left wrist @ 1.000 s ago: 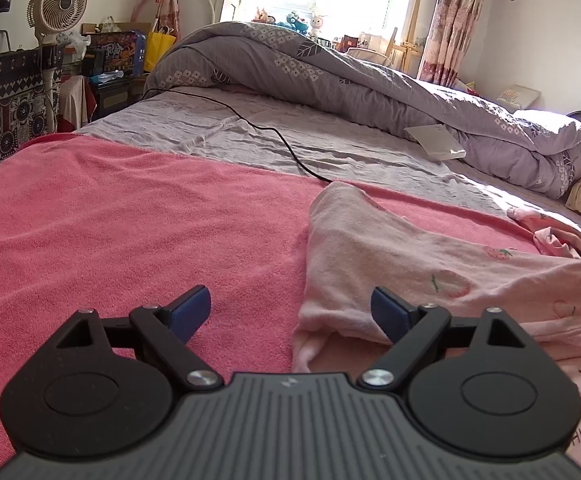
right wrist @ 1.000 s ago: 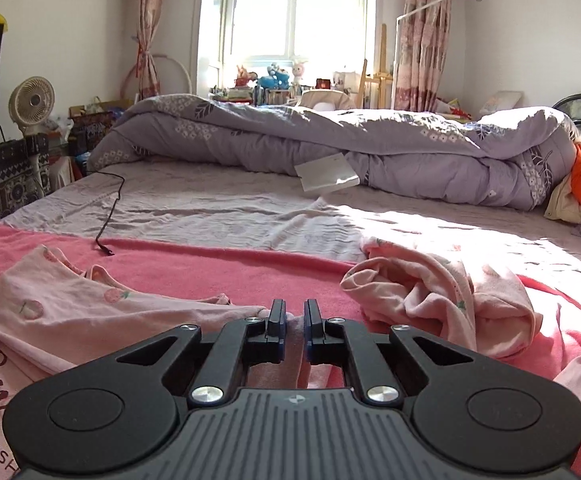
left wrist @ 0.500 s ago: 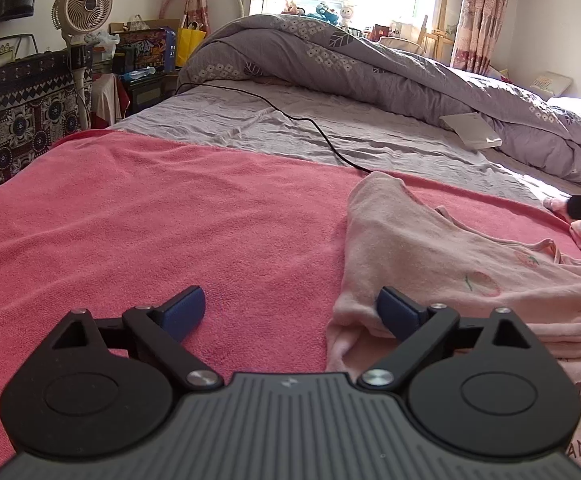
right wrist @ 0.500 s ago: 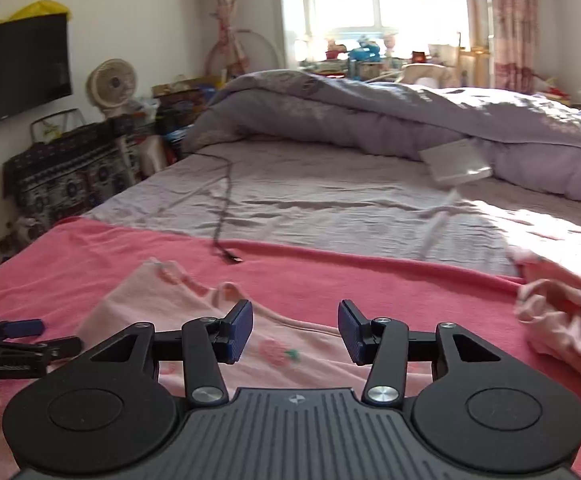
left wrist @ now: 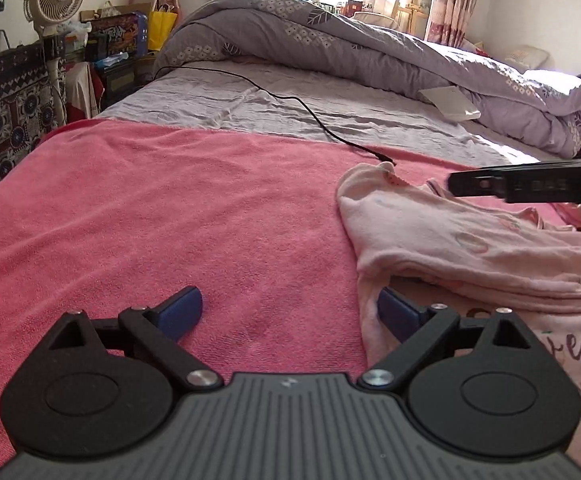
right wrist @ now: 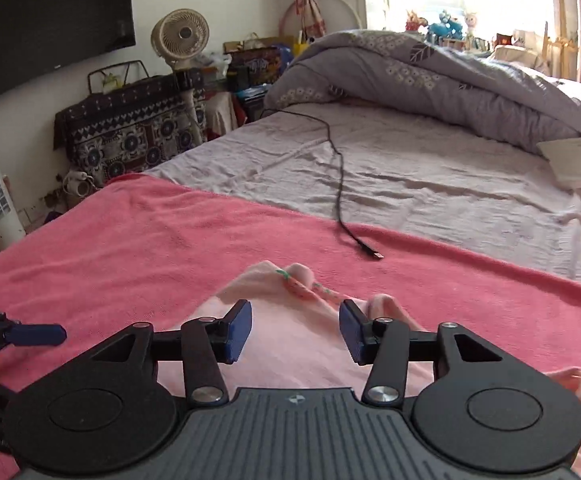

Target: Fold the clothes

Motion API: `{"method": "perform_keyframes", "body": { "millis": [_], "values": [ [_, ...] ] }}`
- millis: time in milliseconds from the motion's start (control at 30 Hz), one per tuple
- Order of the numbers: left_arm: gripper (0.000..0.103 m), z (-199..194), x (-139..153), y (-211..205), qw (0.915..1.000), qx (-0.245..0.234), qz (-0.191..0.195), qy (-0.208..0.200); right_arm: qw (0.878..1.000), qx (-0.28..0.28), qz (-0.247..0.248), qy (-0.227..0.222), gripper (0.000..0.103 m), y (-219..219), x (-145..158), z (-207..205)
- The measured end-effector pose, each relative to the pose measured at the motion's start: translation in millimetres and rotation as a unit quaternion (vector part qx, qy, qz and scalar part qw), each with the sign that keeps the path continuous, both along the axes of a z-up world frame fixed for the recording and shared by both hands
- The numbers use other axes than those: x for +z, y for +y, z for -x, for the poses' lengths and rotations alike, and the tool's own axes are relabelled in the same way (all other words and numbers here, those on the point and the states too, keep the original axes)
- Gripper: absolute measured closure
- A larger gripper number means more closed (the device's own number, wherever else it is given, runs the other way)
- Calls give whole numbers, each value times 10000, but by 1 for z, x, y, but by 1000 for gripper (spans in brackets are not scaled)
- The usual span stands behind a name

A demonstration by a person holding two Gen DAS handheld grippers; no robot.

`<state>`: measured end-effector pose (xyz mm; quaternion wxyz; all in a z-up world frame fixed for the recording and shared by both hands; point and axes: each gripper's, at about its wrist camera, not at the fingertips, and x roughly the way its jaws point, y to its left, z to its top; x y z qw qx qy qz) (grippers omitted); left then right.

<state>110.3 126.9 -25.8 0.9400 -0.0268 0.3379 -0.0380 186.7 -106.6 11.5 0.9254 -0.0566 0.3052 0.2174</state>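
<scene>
A pale pink shirt (left wrist: 450, 240) with strawberry prints and lettering lies on the pink towel blanket (left wrist: 170, 220), its sleeve folded over the body. My left gripper (left wrist: 290, 310) is open wide and low over the blanket. Its right finger (left wrist: 398, 314) rests at the shirt's left edge. My right gripper (right wrist: 296, 332) hovers over the shirt's (right wrist: 282, 360) far sleeve end. Its jaws are opening, with no cloth pinched between the pads. In the left wrist view the right gripper (left wrist: 530, 186) shows as a black bar above the shirt. The left gripper's blue finger (right wrist: 34, 334) shows at the left edge of the right wrist view.
A black cable ends in a plug (right wrist: 372, 254) on the blanket just beyond the shirt. A rolled grey quilt (left wrist: 370, 48) and a white booklet (left wrist: 450, 104) lie at the back of the bed. A fan (right wrist: 180, 36) and cluttered furniture stand to the left.
My right gripper has swung left, away from a crumpled pink garment, to above the shirt's sleeve, and its jaws went from shut to apart. The left gripper stayed in place.
</scene>
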Motion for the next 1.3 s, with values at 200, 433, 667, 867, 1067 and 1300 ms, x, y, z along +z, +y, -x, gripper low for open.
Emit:
{"method": "perform_keyframes", "body": {
  "millis": [200, 433, 667, 867, 1067, 1300],
  "values": [
    [4, 8, 3, -45, 9826, 313, -1752, -527, 9838, -880, 1347, -785, 30, -106, 9, 117],
    [0, -21, -23, -76, 9478, 359, -3126, -509, 9771, -1162, 1750, -330, 30, -146, -42, 157],
    [9, -6, -5, -16, 9509, 1267, -2822, -132, 9677, -2282, 1059, -153, 31, -216, -44, 157],
    [12, 107, 35, 22, 9911, 476, -1163, -437, 9819, -1627, 509, -828, 31, -218, -22, 288],
    [6, 244, 35, 8, 9832, -772, -1464, -774, 9922, -902, -211, -835, 28, -189, -20, 373],
    [5, 332, -4, -33, 9395, -1603, -2859, -991, 9948, -210, -750, -659, 27, -124, -36, 398]
  ]
}}
